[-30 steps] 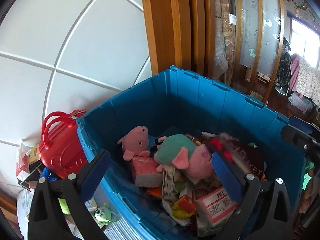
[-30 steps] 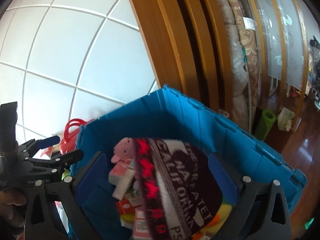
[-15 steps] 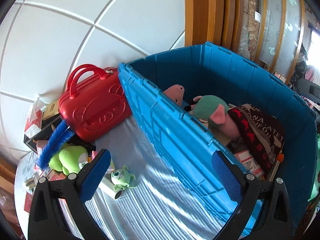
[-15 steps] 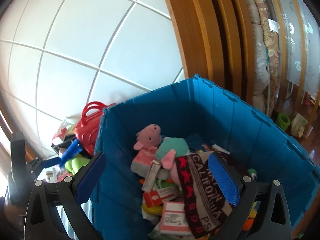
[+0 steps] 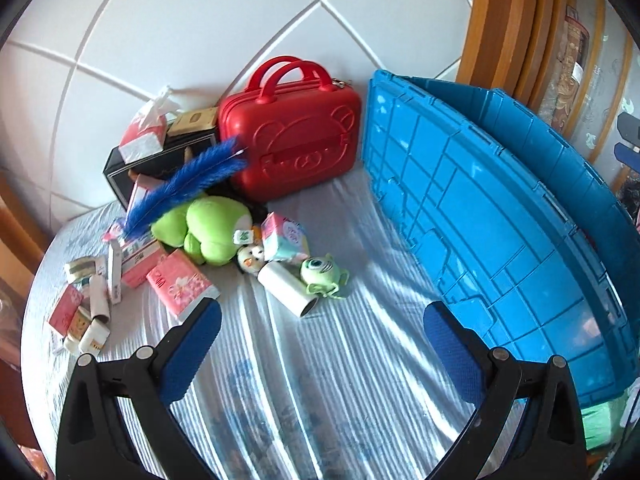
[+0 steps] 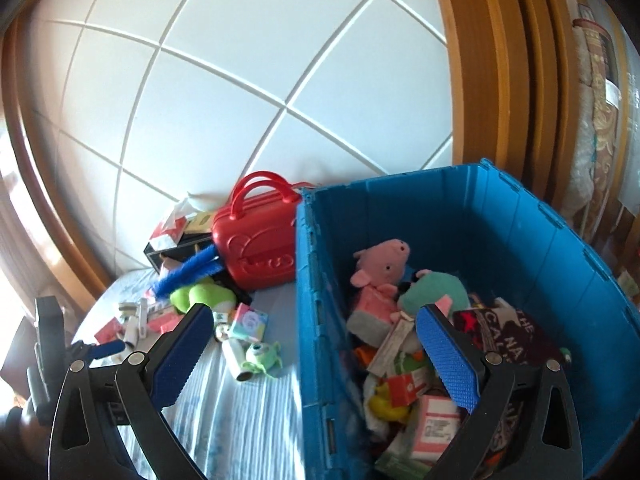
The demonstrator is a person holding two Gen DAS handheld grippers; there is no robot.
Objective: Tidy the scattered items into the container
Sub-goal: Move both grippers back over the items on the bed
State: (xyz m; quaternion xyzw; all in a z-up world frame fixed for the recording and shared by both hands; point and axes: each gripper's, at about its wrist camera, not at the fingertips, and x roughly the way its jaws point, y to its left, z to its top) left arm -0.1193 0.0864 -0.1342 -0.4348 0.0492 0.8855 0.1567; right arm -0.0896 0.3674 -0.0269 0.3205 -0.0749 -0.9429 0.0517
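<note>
A big blue crate (image 6: 320, 312) stands on the striped cloth; its outer wall (image 5: 500, 220) fills the right of the left wrist view. Inside lie a pink pig plush (image 6: 380, 268), a teal plush (image 6: 436, 292), a dark printed cloth (image 6: 508, 328) and several small boxes. Left of the crate lie a green plush (image 5: 208, 228), a small green one-eyed toy (image 5: 320, 272), a white roll (image 5: 288, 288), a pink pack (image 5: 180, 284) and a blue feather (image 5: 188, 184). My left gripper (image 5: 320, 344) is open above the cloth, holding nothing. My right gripper (image 6: 312, 344) is open over the crate's left wall.
A red mini suitcase (image 5: 292, 136) stands against the white tiled wall (image 5: 200, 20), beside a black box (image 5: 160, 160) topped with a tissue pack (image 5: 144, 136). Small tubes and packets (image 5: 84, 312) lie at the far left. A wooden door frame (image 6: 500, 80) rises behind the crate.
Both grippers swung left, away from the crate's inside. The dark cloth left the right gripper and now lies in the crate. The left view now faces the scattered items.
</note>
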